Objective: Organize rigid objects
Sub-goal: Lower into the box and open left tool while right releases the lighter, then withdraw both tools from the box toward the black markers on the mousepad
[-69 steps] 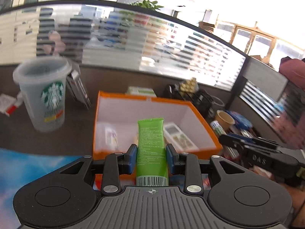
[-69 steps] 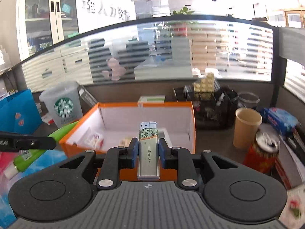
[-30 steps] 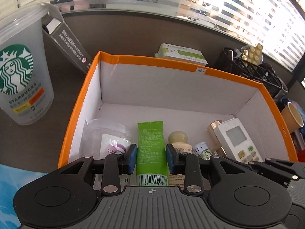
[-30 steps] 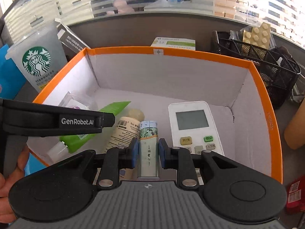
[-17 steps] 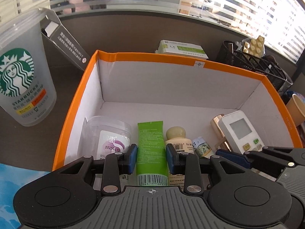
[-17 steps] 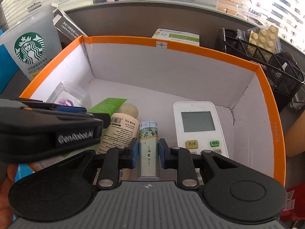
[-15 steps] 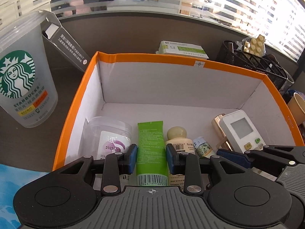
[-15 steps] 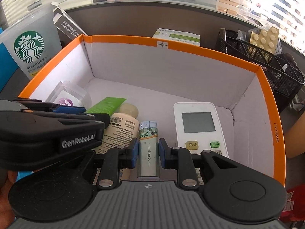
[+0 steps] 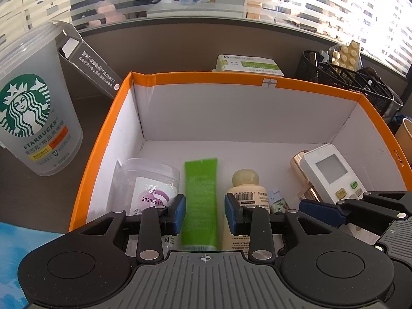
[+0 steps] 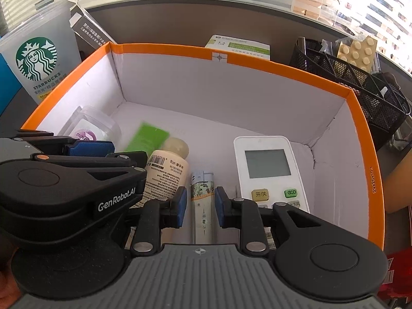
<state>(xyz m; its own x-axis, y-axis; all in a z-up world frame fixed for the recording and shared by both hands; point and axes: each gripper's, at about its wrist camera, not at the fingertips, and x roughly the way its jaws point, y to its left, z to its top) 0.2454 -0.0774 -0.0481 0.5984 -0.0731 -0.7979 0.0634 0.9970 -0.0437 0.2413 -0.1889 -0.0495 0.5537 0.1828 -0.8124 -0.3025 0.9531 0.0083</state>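
Here, the left tool (image 9: 205,213) stands spread over the orange box (image 9: 195,76), its pads clear of the blurred green tube (image 9: 200,200) between them. The right tool (image 10: 198,207), whose jaws have just been opening, brackets a slim lighter (image 10: 203,200), gaps on both sides. A white remote control (image 10: 269,170) lies beside it.

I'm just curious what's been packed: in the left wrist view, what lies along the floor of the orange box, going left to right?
Clear tub → green tube → cream bottle → small patterned lighter → gold tube → white remote.
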